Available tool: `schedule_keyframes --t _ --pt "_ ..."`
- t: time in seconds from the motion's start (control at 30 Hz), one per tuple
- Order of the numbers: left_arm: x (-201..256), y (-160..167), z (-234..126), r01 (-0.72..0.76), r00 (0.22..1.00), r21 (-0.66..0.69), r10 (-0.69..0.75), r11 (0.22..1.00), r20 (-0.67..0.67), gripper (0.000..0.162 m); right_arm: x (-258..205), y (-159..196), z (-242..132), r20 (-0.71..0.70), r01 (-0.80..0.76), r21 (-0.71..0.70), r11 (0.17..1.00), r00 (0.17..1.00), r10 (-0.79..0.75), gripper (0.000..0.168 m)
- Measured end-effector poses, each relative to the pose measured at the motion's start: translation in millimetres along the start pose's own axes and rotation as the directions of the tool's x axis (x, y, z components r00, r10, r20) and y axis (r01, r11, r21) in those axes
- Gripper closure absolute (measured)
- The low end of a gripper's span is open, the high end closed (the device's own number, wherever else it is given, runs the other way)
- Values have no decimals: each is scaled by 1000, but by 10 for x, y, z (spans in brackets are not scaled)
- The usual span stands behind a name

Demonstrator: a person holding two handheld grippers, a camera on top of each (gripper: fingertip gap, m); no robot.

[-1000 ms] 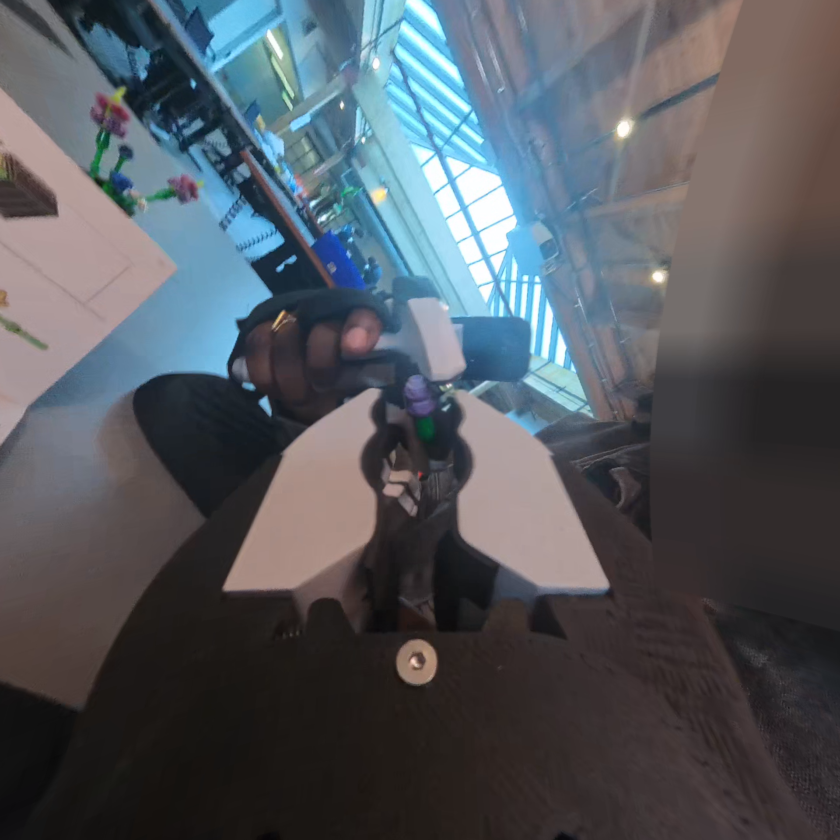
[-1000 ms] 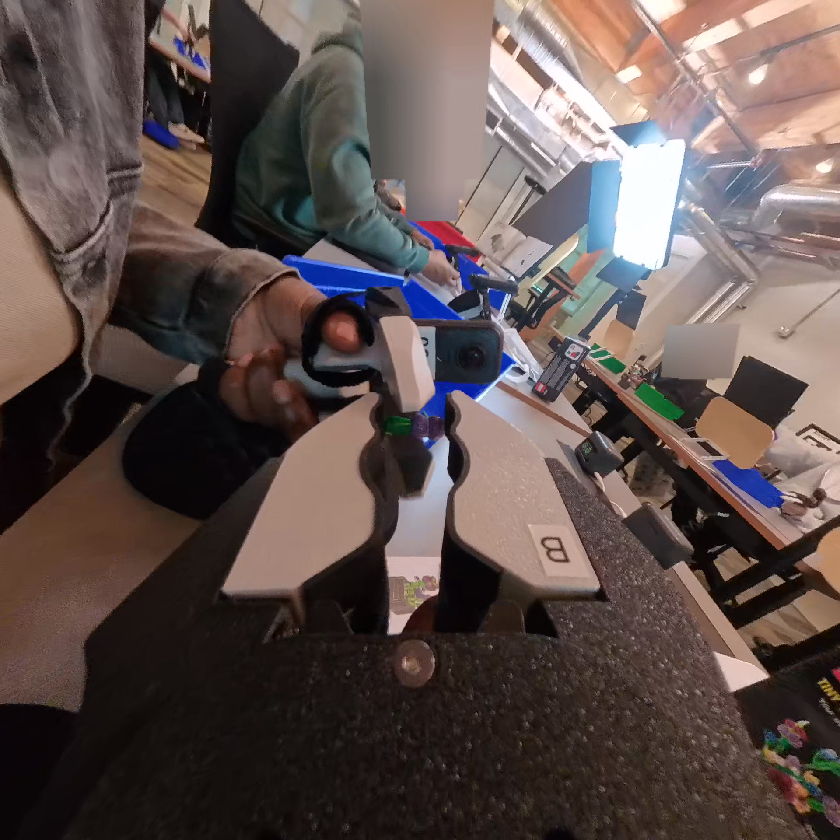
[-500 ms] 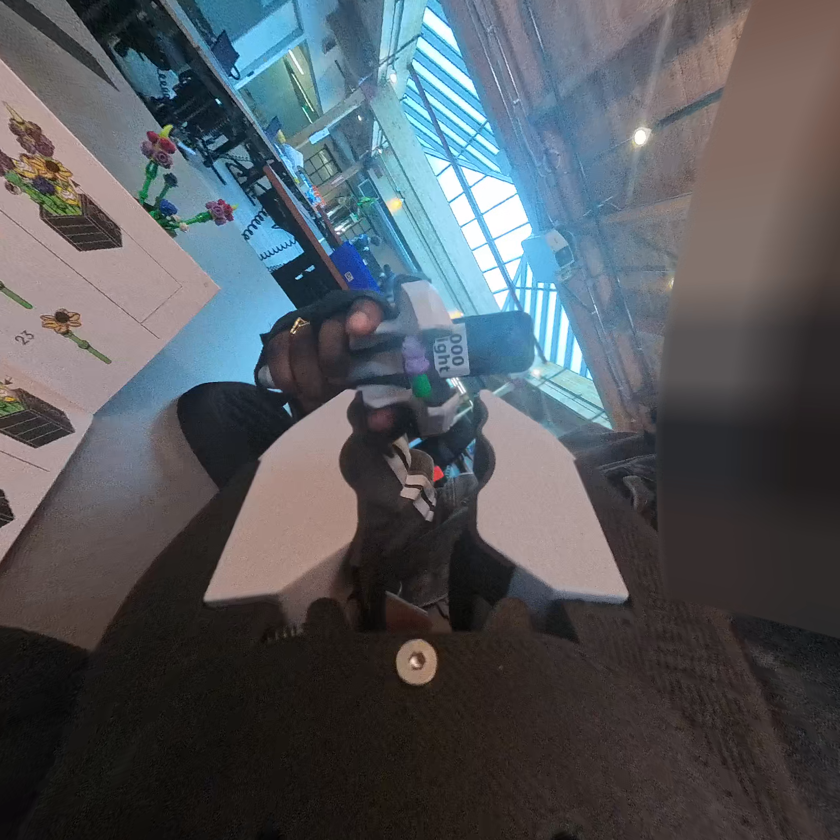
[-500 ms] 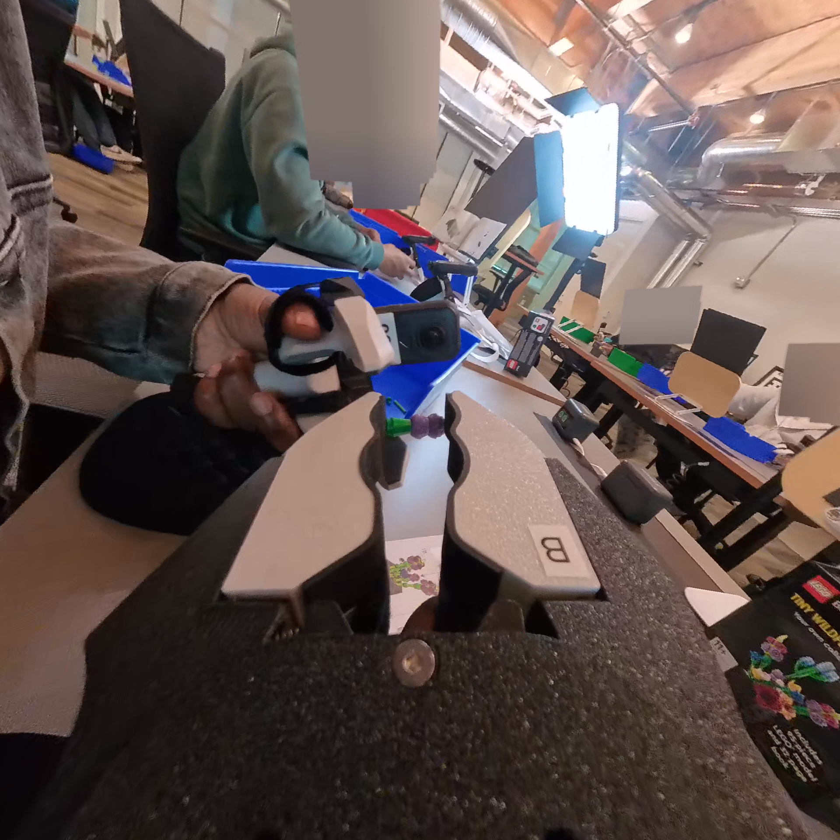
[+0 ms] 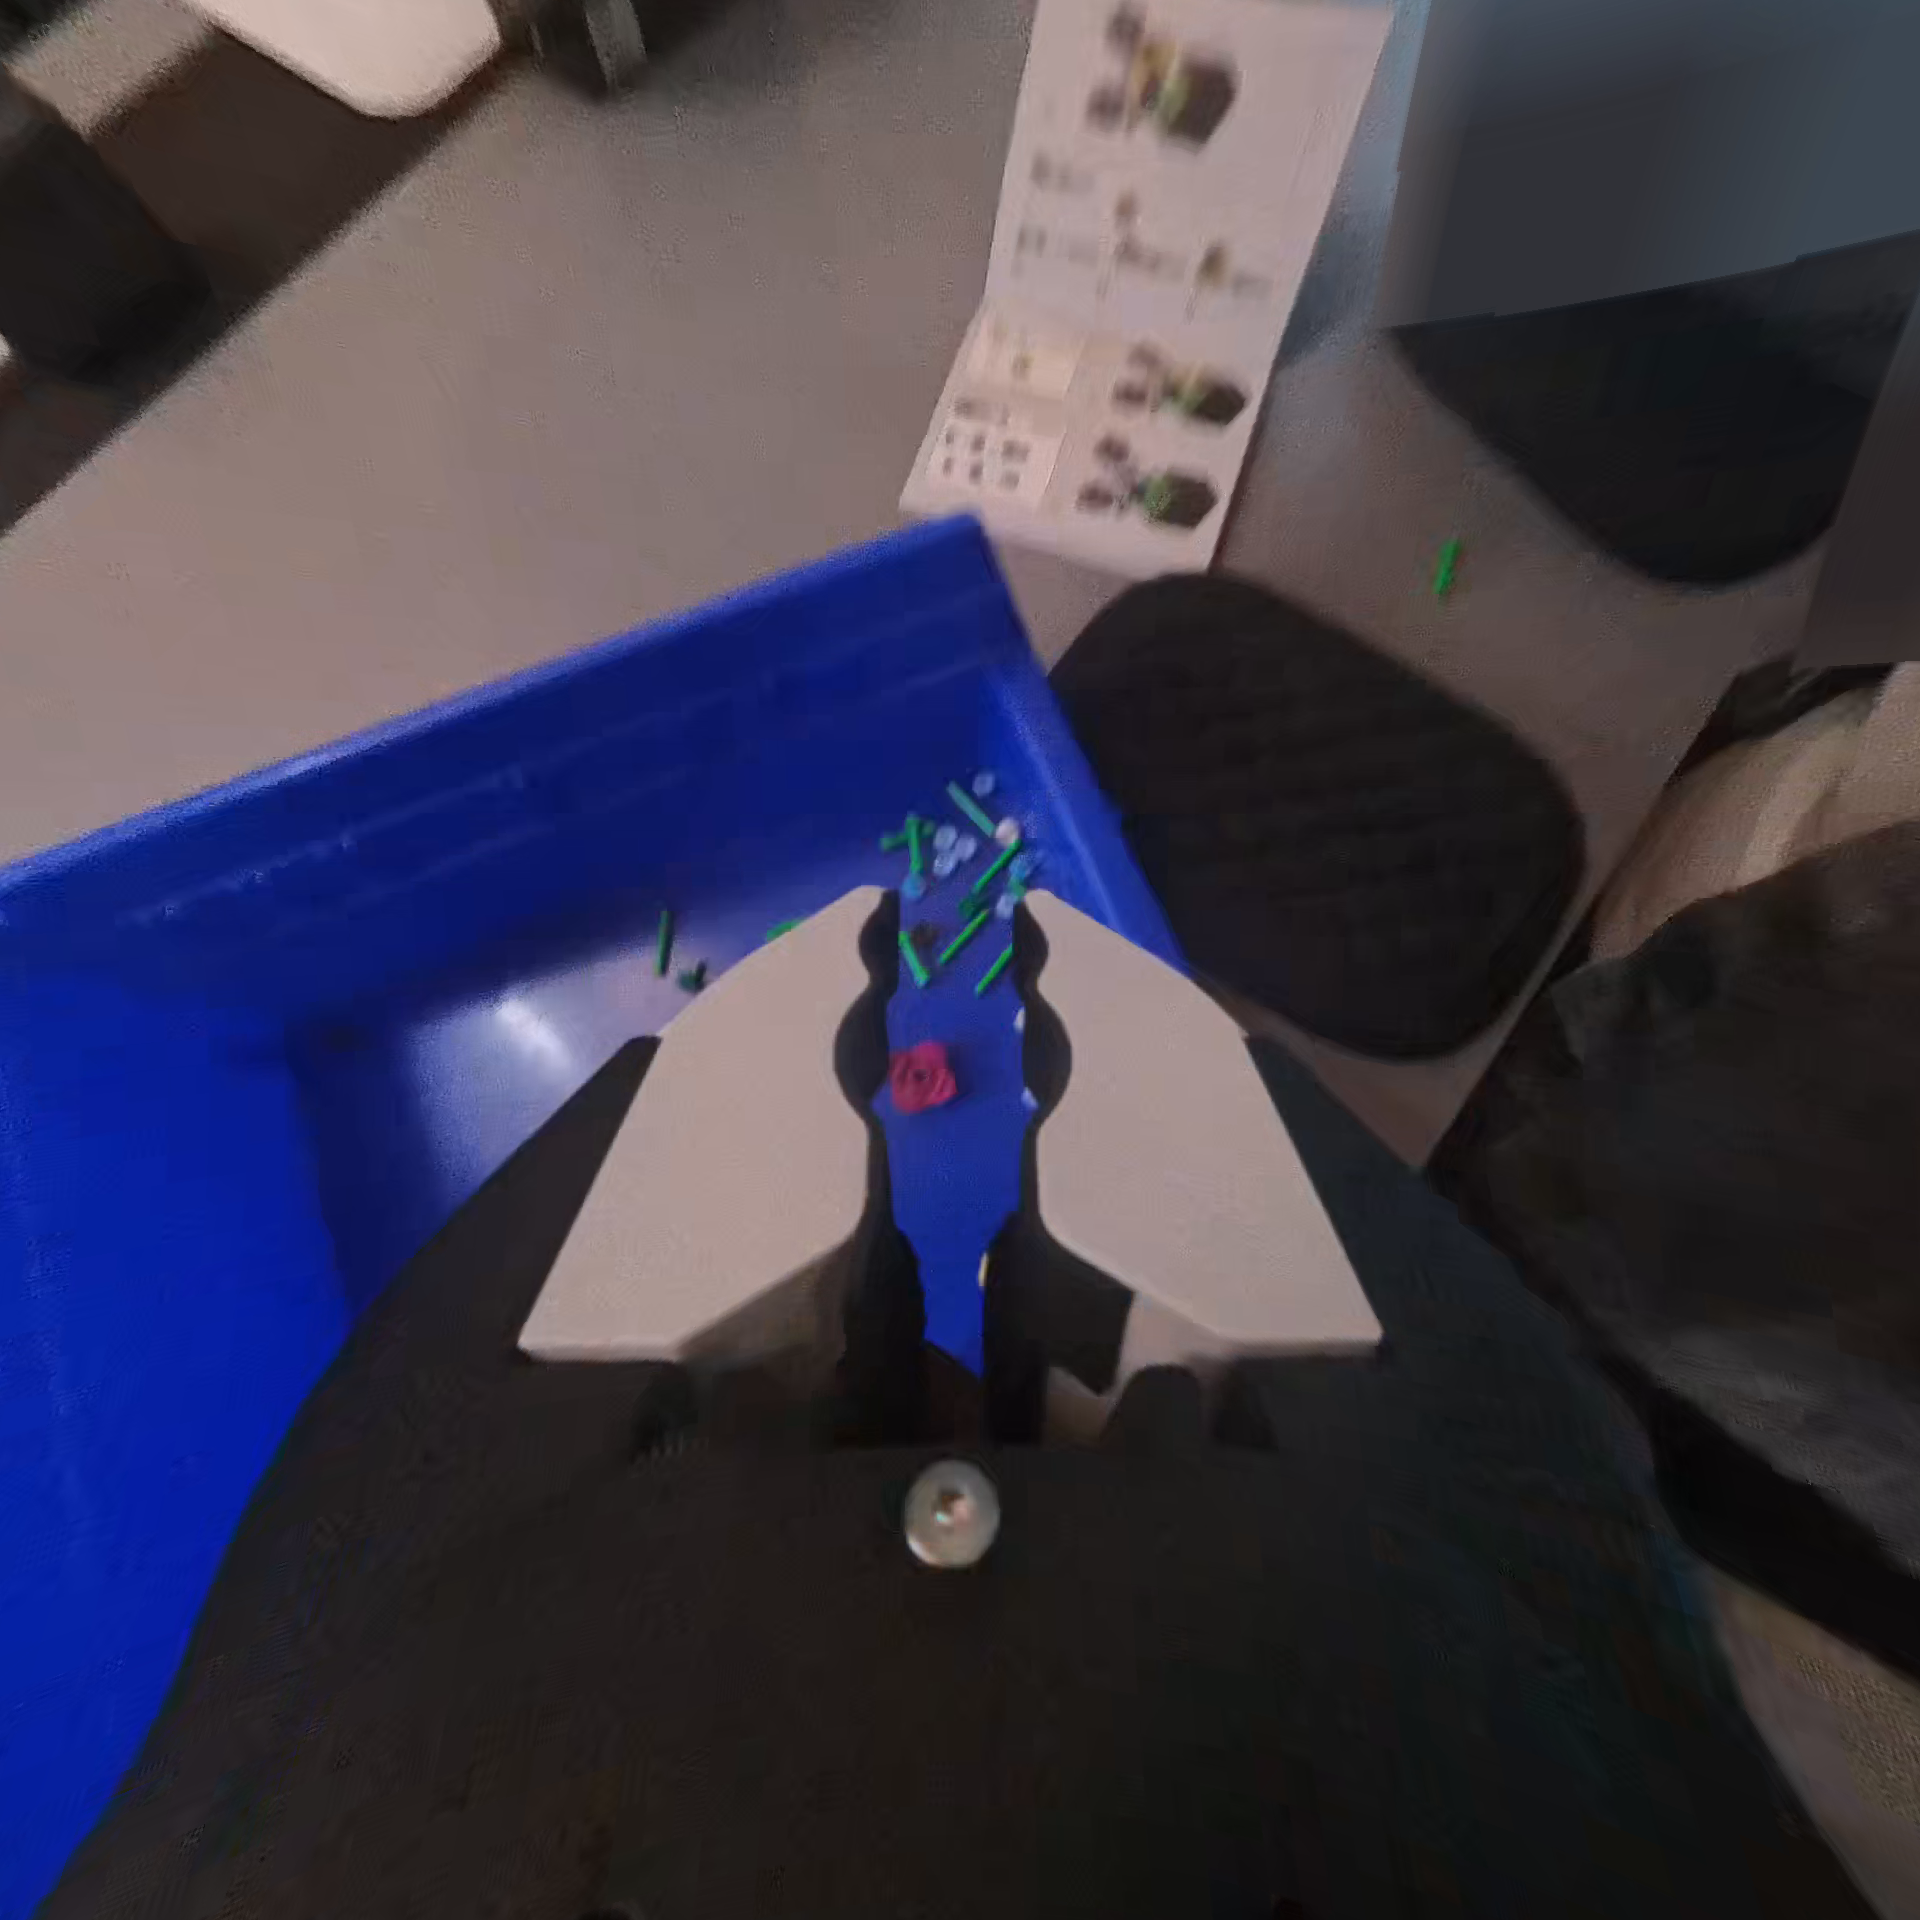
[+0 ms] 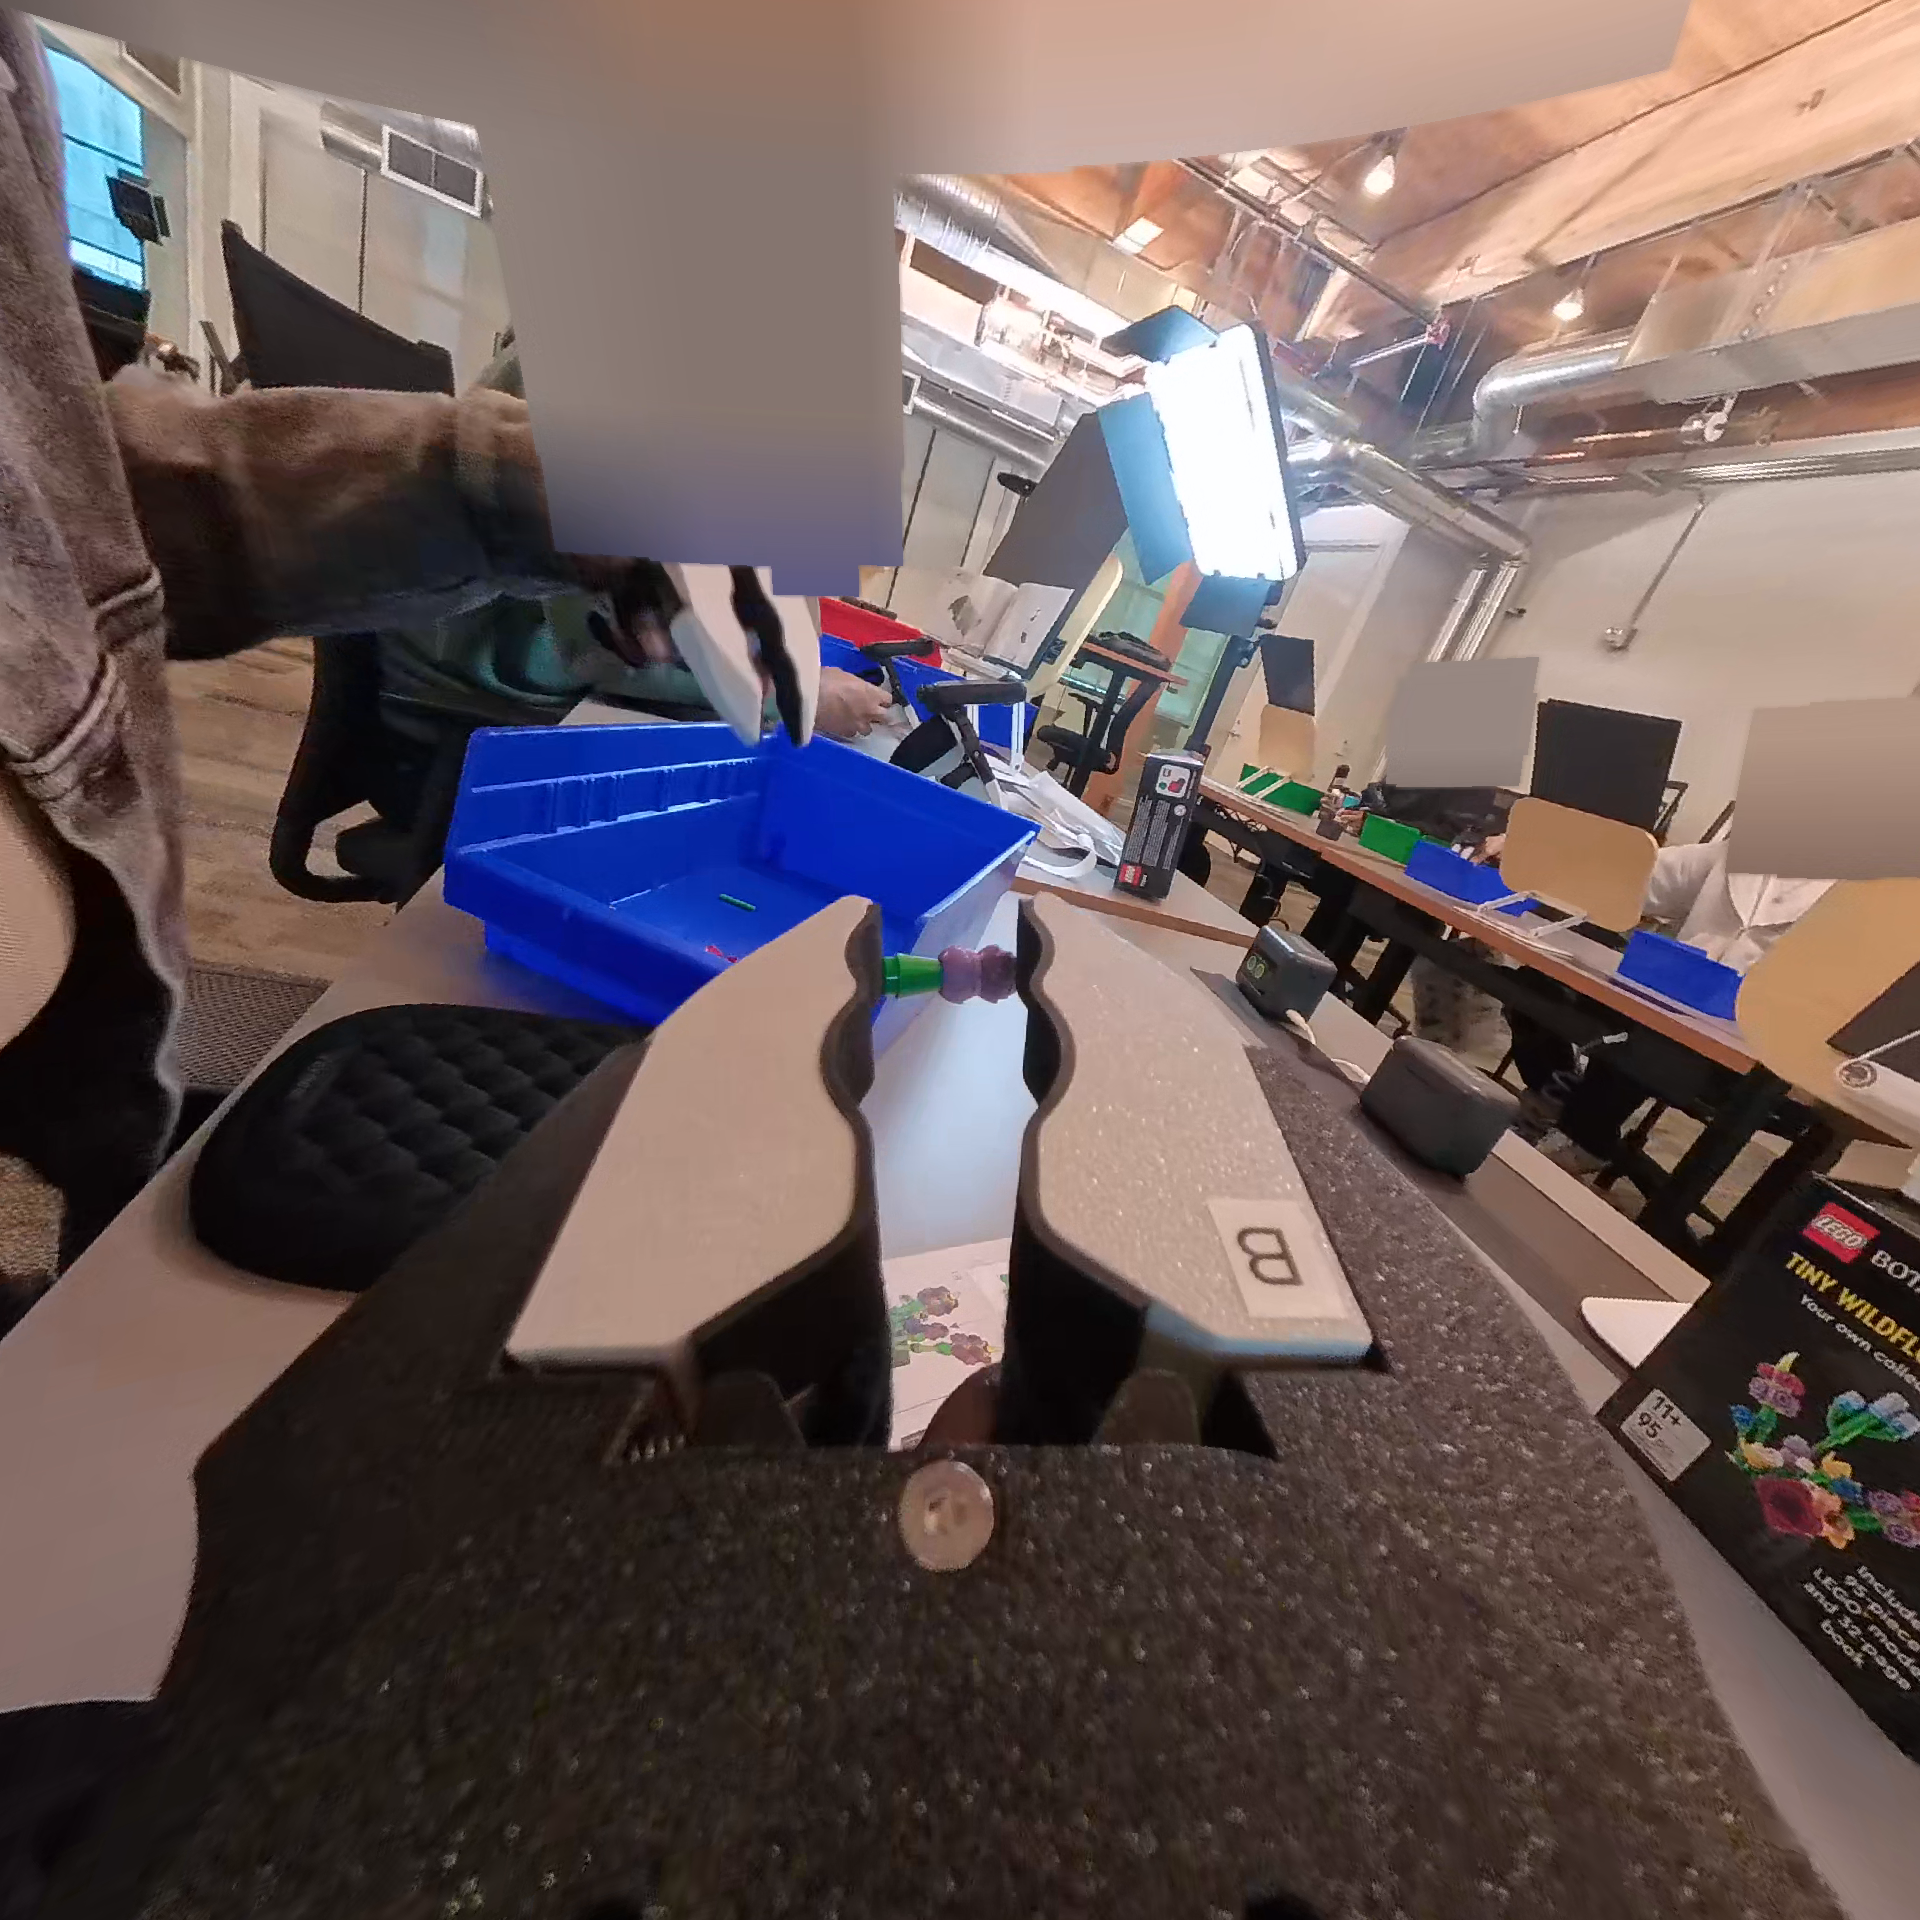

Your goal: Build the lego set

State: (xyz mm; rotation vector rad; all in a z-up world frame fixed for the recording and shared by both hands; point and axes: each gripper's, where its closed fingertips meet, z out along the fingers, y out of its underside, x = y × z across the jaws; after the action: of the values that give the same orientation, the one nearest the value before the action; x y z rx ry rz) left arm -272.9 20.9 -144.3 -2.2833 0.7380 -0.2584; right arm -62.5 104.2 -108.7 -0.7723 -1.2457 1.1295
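Pinched crosswise between the right gripper point(image 6: 945, 971) fingertips sits a small lego stem, green cone joined to knobbly purple bead point(image 6: 940, 974), above the grey table point(image 6: 940, 1153). Left gripper point(image 5: 951, 914) hangs parted, empty, over the blue plastic bin point(image 5: 416, 790), where a red flower piece point(image 5: 922, 1078) and green rods point(image 5: 961, 873) lie.

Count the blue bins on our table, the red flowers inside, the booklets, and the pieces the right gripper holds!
Blue bin: 1
Red flower: 1
Booklet: 1
Green-and-purple piece in the right gripper: 1
Total: 4
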Motion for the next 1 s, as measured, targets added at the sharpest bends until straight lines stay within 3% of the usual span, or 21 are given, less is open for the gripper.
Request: schedule_keyframes --t 0.07,0.13,0.2,0.3,0.4,0.67,0.87,1.0 --pt "-37 267 151 -53 997 -148 43 988 -69 143 -8 23 -1 1 3 -14 1000 1000 -3 143" --pt "77 448 333 -239 961 -232 195 943 -194 145 -15 47 2 2 5 -29 1000 1000 -5 144" --pt "65 599 510 -433 896 -301 367 850 -252 145 -16 58 8 2 1 -32 999 1000 -1 144" --pt "63 671 729 -555 824 -321 454 768 -339 146 -3 68 8 1 -6 -34 999 1000 6 144" --pt "102 717 849 -574 800 -317 434 755 -414 149 16 71 5 -8 -1 -38 999 1000 1 144" --pt "141 851 949 -528 823 -368 354 765 -445 152 62 38 -28 -29 -9 -20 1000 1000 8 143" --pt "142 852 955 -503 844 -384 344 774 -412 159 67 18 -33 -32 3 -17 1000 999 -3 143" --pt "-28 731 905 -430 900 -394 346 813 -266 160 69 -29 -67 -39 -1 6 1000 999 1 143"
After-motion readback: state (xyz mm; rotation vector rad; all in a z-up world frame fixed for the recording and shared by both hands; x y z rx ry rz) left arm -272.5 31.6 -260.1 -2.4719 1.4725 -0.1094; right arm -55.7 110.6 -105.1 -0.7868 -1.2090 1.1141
